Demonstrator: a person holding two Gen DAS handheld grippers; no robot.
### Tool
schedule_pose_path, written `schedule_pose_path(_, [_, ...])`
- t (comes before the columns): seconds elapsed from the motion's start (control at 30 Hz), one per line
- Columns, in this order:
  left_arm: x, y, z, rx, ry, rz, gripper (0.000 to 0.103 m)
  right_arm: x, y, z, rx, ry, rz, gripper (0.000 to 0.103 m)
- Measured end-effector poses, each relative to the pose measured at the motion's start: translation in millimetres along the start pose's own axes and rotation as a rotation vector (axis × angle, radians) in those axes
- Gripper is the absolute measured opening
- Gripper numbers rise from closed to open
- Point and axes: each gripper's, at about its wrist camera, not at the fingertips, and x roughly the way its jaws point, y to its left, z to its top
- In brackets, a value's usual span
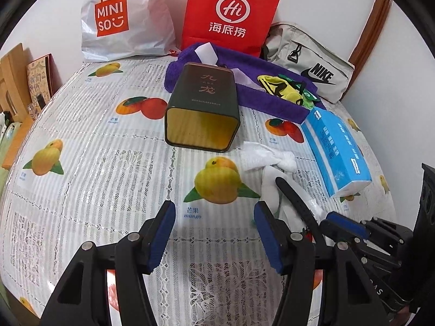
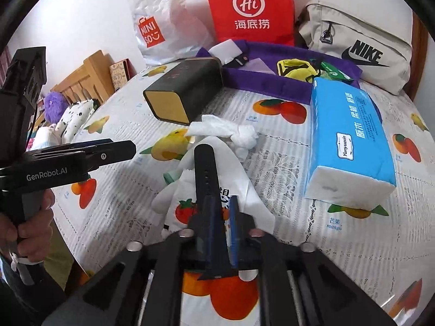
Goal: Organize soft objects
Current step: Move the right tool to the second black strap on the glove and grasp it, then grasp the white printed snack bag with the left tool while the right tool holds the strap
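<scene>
Strap [image 2: 205, 174] pinched in right gripper [image 2: 220, 217], centre frame, over plastic bag [image 2: 244, 190]; left gripper [image 1: 214, 212] half open, empty; pick-up step; next probably lift, carry to tin [image 2: 185, 89].

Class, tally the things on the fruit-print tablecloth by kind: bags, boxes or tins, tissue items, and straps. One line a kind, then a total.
Bags: 5: Miniso bag, red bag, Nike bag, purple bag, small white printed bag
Tins: 1: dark tin
Tissue items: 2: blue tissue pack, crumpled tissue
Straps: 1: black strap
Total: 9
</scene>
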Motion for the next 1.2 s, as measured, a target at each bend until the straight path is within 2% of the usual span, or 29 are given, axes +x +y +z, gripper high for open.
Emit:
schedule_pose_path(0.07, [2, 0, -1, -0.002, 0.005, -0.002, 0.058, 1, 1, 0, -0.01, -0.004, 0.0, 0.031])
schedule_pose_path(0.13, [4, -1, -1, 0.0, 0.011, -0.004, 0.058, 5, 2, 1, -0.022, -0.001, 0.005, 0.036])
schedule_pose_path(0.3, [8, -3, -3, 0.004, 0.023, -0.004, 0.058, 19, 9, -1, -0.056, 0.023, 0.021, 0.036])
schedule_pose_path(0.37, [10, -2, -4, 0.005, 0.028, -0.004, 0.058, 23, 14, -2, -0.09, 0.014, 0.01, 0.034])
schedule_pose_path(0.43, [12, -3, -4, 0.006, 0.033, -0.001, 0.058, 25, 16, -2, -0.113, 0.007, 0.007, 0.021])
schedule_pose_path(0.47, [13, -3, -5, 0.006, 0.036, -0.001, 0.058, 23, 17, -2, -0.121, 0.003, 0.006, 0.02])
schedule_pose_path(0.63, [13, -2, -7, 0.005, 0.038, -0.001, 0.058, 10, 18, 3, -0.118, -0.027, 0.021, 0.02])
schedule_pose_path(0.87, [8, -8, -8, 0.021, 0.036, -0.026, 0.058, -18, 9, 2, -0.089, -0.076, -0.01, 0.02])
schedule_pose_path(0.93, [6, -14, -8, 0.033, 0.033, -0.049, 0.062, -28, 3, -2, -0.074, -0.087, -0.024, 0.02])
schedule_pose_path(1.1, [10, -44, -9, 0.102, 0.043, -0.113, 0.062, -45, -16, -17, -0.033, -0.091, -0.065, 0.02])
schedule_pose_path(1.2, [16, -64, -11, 0.155, 0.059, -0.123, 0.062, -48, -29, -28, -0.006, -0.08, -0.096, 0.02])
